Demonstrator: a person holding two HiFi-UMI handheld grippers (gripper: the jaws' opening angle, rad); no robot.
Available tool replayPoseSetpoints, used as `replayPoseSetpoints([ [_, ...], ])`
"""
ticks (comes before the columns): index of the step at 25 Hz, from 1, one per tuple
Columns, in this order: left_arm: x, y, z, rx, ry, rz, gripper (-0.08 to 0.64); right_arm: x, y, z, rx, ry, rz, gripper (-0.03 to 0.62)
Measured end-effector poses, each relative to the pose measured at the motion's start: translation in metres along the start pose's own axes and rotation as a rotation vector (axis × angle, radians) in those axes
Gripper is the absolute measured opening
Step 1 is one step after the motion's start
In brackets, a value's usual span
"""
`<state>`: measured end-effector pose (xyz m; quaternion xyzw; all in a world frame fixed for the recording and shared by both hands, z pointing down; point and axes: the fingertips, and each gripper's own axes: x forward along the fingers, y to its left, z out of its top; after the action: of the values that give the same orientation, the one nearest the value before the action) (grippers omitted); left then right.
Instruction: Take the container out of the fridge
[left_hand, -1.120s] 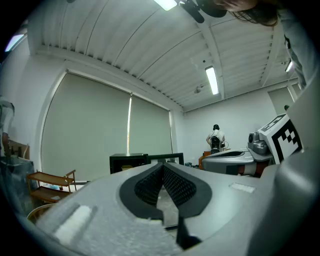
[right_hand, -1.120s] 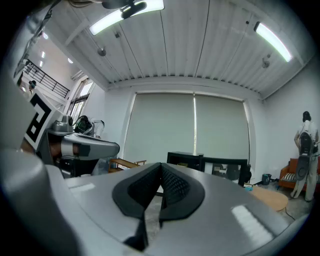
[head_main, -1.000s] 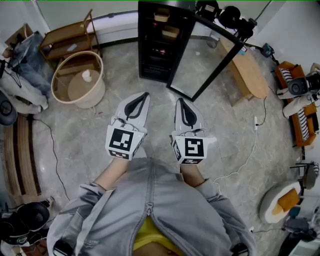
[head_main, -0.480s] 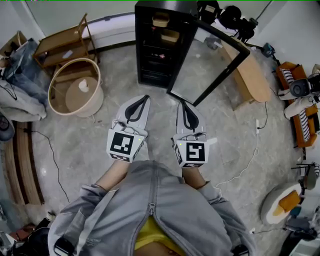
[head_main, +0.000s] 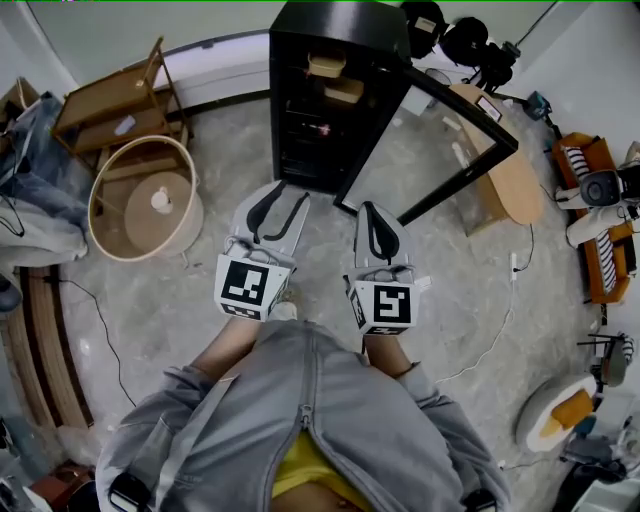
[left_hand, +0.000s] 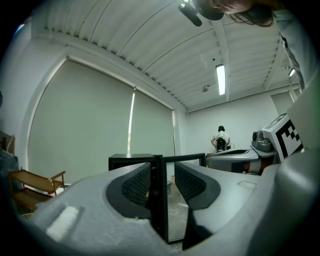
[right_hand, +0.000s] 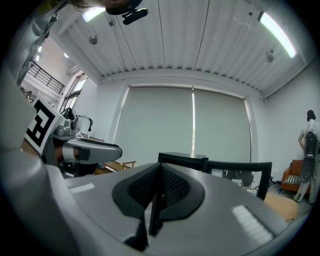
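Observation:
A black fridge (head_main: 325, 110) stands ahead on the floor with its glass door (head_main: 432, 140) swung open to the right. Tan containers (head_main: 326, 65) sit on its upper shelves, a second one (head_main: 343, 91) just below. Both grippers are held in front of me, short of the fridge. My left gripper (head_main: 277, 207) has its jaws opening, a narrow gap between them and nothing in it. In the left gripper view, the left gripper (left_hand: 162, 182) frames the fridge (left_hand: 131, 161) between its pads. My right gripper (head_main: 372, 228) is shut and empty, and in its own view the right gripper (right_hand: 159, 192) points at the fridge (right_hand: 182, 160).
A round wooden tub (head_main: 145, 205) and a wooden rack (head_main: 108, 95) stand to the left. A wooden bench (head_main: 505, 165) lies right of the door. A white cable (head_main: 495, 325) trails over the floor. A person (left_hand: 220, 140) stands far off.
I have come closer to the fridge, which now sits larger and lower in the head view. The left gripper's jaws have parted from shut. The right gripper stays shut.

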<state>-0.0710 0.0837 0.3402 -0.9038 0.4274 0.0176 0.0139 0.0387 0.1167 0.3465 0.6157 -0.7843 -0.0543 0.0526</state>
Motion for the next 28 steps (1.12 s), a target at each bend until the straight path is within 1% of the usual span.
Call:
replayPoseSetpoints([
  [5, 0.045, 0.028, -0.012, -0.011, 0.020, -0.032, 0.202, 0.047, -0.016, -0.009, 0.011, 0.012, -0.033, 0.000],
  [10, 0.075, 0.044, -0.019, -0.020, 0.025, -0.056, 0.224, 0.075, -0.028, -0.016, 0.012, 0.014, -0.062, 0.000],
  [20, 0.110, 0.059, -0.038, -0.038, 0.068, -0.064, 0.238, 0.107, -0.046, -0.030, 0.038, 0.039, -0.075, 0.000],
  [28, 0.165, 0.078, -0.042, -0.034, 0.051, -0.040, 0.239, 0.161, -0.080, -0.037, 0.019, 0.019, -0.062, 0.000],
])
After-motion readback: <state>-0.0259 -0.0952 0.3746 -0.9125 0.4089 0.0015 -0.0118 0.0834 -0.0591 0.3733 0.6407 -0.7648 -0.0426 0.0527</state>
